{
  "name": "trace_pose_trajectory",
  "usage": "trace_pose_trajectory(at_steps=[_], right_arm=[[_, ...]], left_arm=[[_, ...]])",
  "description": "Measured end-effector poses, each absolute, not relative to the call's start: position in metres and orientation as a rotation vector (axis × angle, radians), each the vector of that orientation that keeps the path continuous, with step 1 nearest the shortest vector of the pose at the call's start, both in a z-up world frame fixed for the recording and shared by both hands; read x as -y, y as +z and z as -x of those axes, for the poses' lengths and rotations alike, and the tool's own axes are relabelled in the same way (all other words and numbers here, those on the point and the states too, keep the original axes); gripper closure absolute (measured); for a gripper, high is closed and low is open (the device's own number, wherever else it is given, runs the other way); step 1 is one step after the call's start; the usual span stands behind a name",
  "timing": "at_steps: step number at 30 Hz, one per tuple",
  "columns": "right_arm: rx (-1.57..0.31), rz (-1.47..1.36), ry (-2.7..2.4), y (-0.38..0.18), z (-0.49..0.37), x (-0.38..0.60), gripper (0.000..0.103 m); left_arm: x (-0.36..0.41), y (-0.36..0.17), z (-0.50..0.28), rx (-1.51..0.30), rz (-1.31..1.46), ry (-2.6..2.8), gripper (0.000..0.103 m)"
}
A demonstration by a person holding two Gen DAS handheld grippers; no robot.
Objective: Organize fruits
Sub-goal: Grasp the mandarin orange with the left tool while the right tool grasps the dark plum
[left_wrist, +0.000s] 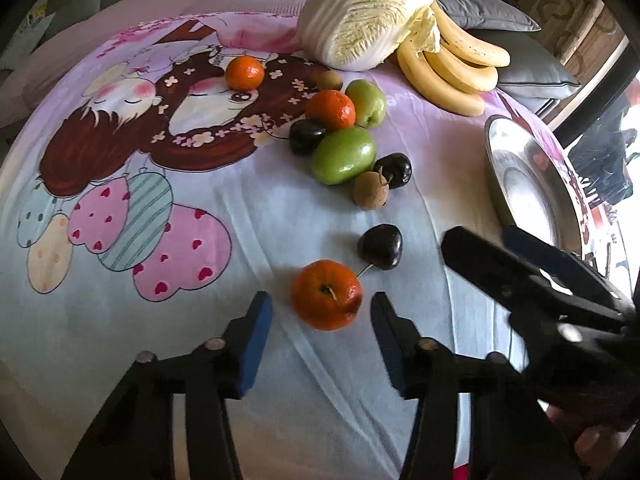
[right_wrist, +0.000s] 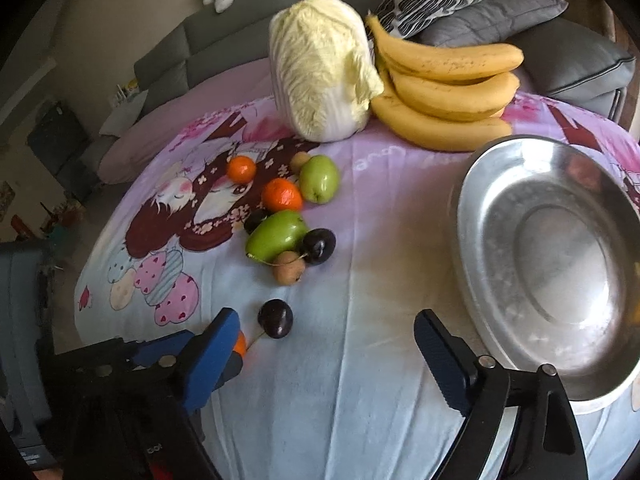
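Left wrist view: my left tool (left_wrist: 320, 312) is spread open around the near tangerine (left_wrist: 326, 294) on the desk; closing off-centre could roll it into the cherry (left_wrist: 380, 246). Right wrist view: my right tool (right_wrist: 326, 344) hangs open and empty beside the metal plate (right_wrist: 480, 208), which it could knock.

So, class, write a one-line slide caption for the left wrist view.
Open left gripper straddles an orange on the cartoon bedsheet, steel tray waiting empty at right.

Two low, close wrist views facing forward across the cloth (left_wrist: 280, 216), sharing fruit pile and plate (right_wrist: 480, 208).
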State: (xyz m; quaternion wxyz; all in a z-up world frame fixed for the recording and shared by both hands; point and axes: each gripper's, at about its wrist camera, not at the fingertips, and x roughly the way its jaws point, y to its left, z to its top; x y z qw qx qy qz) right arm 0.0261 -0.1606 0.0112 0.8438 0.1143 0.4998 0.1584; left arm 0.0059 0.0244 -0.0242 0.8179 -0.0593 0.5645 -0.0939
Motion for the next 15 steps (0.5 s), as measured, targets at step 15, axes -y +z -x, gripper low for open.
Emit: trace_pose_trajectory(at_steps=[15], right_arm=[[-1.071,-0.240,0.358,-0.002,-0.038,0.150,0.024]], left_arm=[[-0.061,-0.027,-0.012,-1.209,0.252,-0.133,0.065]])
